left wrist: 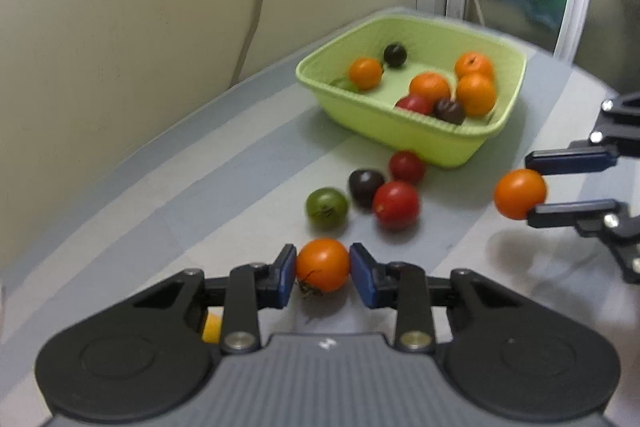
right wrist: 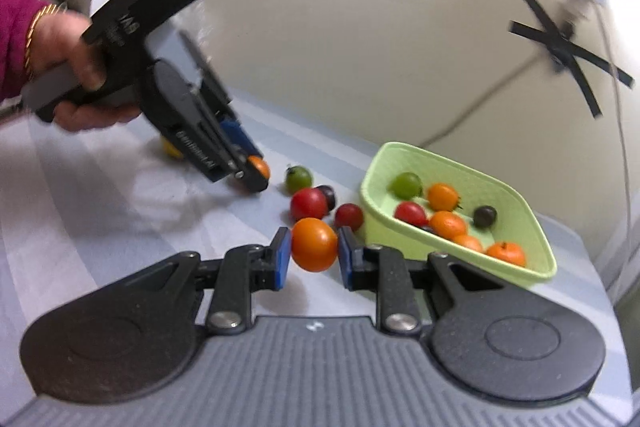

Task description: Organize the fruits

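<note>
1. fruits already sit in the green basket: several orange ones, a red one, two dark ones and a green one, as both wrist views show. that part of the sorting looks done.
2. left gripper is clamped on an orange tomato, its blue pads pressing both sides; the fruit is low over the striped tablecloth, well short of the basket, and whether it is lifted clear i cannot tell.
3. right gripper is clenched on a second orange fruit, carried above the cloth and near the basket's front wall.
4. four fruits lie loose on the cloth between the grippers and the basket: a green tomato, a dark fruit, a large red tomato touching it, and a smaller red one just beside the basket.
5. yellow object, half hidden behind the left gripper in the right wrist view, also rests on the cloth; it may be another fruit, too hidden to tell.
6. judgement: roughly two thirds through. both held fruits still need dropping into the basket, then the four loose ones, plus the yellow piece if it counts.
7. a hand in a magenta sleeve holds the left gripper's handle.
</note>
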The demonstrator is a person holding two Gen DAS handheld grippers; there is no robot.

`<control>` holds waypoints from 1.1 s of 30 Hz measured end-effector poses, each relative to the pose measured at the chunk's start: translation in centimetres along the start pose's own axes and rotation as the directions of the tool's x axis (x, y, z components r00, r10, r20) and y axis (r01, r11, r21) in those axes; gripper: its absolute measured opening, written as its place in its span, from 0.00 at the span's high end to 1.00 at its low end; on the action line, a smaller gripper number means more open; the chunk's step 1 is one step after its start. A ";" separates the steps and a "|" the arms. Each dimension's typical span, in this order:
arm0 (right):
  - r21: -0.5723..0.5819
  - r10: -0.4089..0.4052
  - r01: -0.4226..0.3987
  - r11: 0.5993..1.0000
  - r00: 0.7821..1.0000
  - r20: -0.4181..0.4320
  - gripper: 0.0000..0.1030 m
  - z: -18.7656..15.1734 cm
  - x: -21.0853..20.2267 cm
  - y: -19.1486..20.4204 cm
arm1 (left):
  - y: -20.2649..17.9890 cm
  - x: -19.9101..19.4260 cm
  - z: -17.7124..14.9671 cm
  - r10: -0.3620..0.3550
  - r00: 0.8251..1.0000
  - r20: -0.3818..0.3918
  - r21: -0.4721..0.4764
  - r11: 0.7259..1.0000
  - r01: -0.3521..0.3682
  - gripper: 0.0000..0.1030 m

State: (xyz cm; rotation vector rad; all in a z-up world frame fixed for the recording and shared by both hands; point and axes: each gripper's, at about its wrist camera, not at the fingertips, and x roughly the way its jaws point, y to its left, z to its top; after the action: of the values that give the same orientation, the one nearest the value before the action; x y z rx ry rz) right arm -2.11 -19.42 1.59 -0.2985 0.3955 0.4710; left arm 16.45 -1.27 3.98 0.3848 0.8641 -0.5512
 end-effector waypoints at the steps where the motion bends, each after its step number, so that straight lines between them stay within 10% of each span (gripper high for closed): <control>1: 0.021 -0.007 0.007 1.000 1.000 0.011 0.73 0.0 -0.3 -0.4 | -0.1 -0.4 0.2 -0.013 1.000 0.014 -0.016 1.000 0.013 0.71; 14: 0.316 -0.178 0.148 0.937 0.982 0.066 0.73 0.5 1.1 -9.3 | -1.6 1.9 8.7 -0.233 0.954 0.189 -0.269 0.922 0.279 0.71; 21: 0.345 -0.214 0.185 0.920 0.976 0.045 0.73 -0.1 3.8 -10.9 | -2.6 5.7 10.2 -0.188 0.971 0.146 -0.322 0.919 0.227 0.70; 24: 0.366 -0.240 0.204 0.908 0.969 0.056 0.73 -0.5 3.6 -11.1 | -2.2 5.6 9.8 -0.165 0.974 0.157 -0.342 0.916 0.210 0.55; 33: 0.509 -0.226 0.108 0.854 0.958 0.176 0.72 -0.4 -1.6 -12.1 | 0.5 -2.3 6.5 -0.087 0.946 0.311 -0.380 0.901 0.208 0.55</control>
State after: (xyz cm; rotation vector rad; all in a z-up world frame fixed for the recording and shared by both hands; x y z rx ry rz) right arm 2.42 -30.48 4.17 0.2227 0.2469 0.2129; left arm 19.40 -3.61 9.75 -0.1466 0.7053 -0.5352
